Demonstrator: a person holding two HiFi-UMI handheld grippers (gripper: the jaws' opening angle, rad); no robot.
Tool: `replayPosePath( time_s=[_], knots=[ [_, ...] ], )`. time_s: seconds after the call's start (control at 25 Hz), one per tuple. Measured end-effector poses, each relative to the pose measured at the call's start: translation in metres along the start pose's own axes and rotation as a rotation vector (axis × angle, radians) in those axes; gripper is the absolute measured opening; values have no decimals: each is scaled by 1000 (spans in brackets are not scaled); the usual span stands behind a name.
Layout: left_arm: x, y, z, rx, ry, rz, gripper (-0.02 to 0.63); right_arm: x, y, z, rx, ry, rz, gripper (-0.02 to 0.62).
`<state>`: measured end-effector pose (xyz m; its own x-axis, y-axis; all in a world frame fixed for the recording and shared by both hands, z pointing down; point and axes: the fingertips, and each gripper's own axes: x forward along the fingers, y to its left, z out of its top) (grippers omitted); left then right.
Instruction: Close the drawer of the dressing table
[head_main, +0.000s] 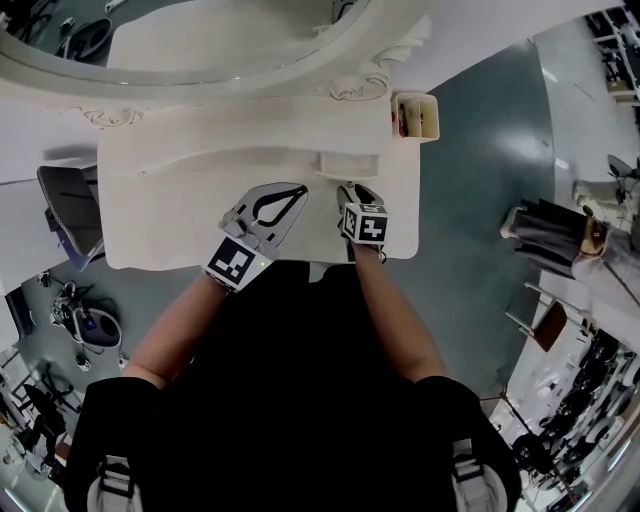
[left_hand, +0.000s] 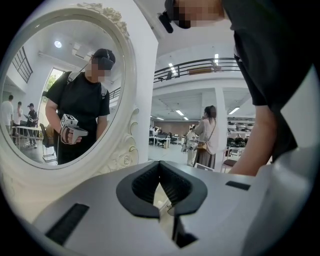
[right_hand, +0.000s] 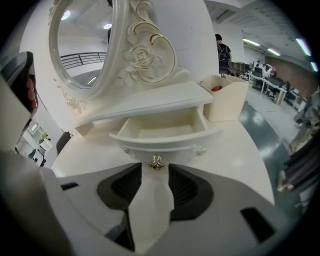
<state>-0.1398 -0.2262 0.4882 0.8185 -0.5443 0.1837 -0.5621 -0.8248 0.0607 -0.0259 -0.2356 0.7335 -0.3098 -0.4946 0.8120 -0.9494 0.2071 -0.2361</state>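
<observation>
The white dressing table (head_main: 190, 205) fills the middle of the head view, under its oval mirror (head_main: 200, 45). Its small drawer (right_hand: 165, 131) stands pulled out and looks empty, with a gold knob (right_hand: 156, 162) on its curved front. My right gripper (right_hand: 155, 169) is open and points down at that front, the knob just beyond the gap between its tips. In the head view the right gripper (head_main: 355, 192) sits just before the drawer (head_main: 349, 163). My left gripper (head_main: 298, 188) hovers over the tabletop to the left, its tips touching, holding nothing. The left gripper (left_hand: 160, 165) faces the mirror (left_hand: 65, 90).
A beige open box (right_hand: 227, 97) with something red inside stands at the table's right back corner (head_main: 415, 117). A dark chair (head_main: 70, 210) is left of the table. Furniture and bags (head_main: 560, 230) crowd the right on the grey floor. A person (left_hand: 207, 135) stands far off.
</observation>
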Motion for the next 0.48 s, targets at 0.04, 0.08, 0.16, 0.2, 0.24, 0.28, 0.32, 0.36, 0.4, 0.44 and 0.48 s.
replayPosePath(
  time_s=[0.04, 0.08, 0.16, 0.2, 0.24, 0.28, 0.32, 0.36, 0.4, 0.44, 0.48],
  knots=[
    [-1, 1, -1, -3, 1, -1, -8, 2, -1, -1, 8, 2, -6, 169],
    [-2, 2, -2, -5, 2, -2, -8, 4, -1, -1, 15, 3, -10, 156],
    [-4, 3, -3, -8, 6, -2, -8, 6, -2, -1, 27, -3, -16, 137],
    [-5, 4, -4, -10, 8, -2, -8, 7, -2, 0, 28, -6, -19, 115],
    [-6, 4, -4, -11, 9, -1, -8, 6, -1, 0, 28, -9, -22, 110],
    [-7, 5, -5, -13, 8, 0, -8, 6, -1, 1, 27, -9, -24, 107],
    [-8, 6, -5, -14, 7, 1, -8, 6, -1, 1, 29, -10, -24, 106],
    [-8, 7, -4, -14, 7, 2, -8, 5, 0, 1, 31, -10, -23, 104],
    [-8, 8, -4, -13, 8, 3, -8, 5, -1, 1, 33, -11, -23, 103],
    [-8, 9, -4, -13, 9, 3, -8, 5, -1, 1, 34, -12, -26, 101],
    [-8, 10, -4, -15, 9, 3, -8, 4, -2, 3, 35, -15, -30, 100]
  ],
)
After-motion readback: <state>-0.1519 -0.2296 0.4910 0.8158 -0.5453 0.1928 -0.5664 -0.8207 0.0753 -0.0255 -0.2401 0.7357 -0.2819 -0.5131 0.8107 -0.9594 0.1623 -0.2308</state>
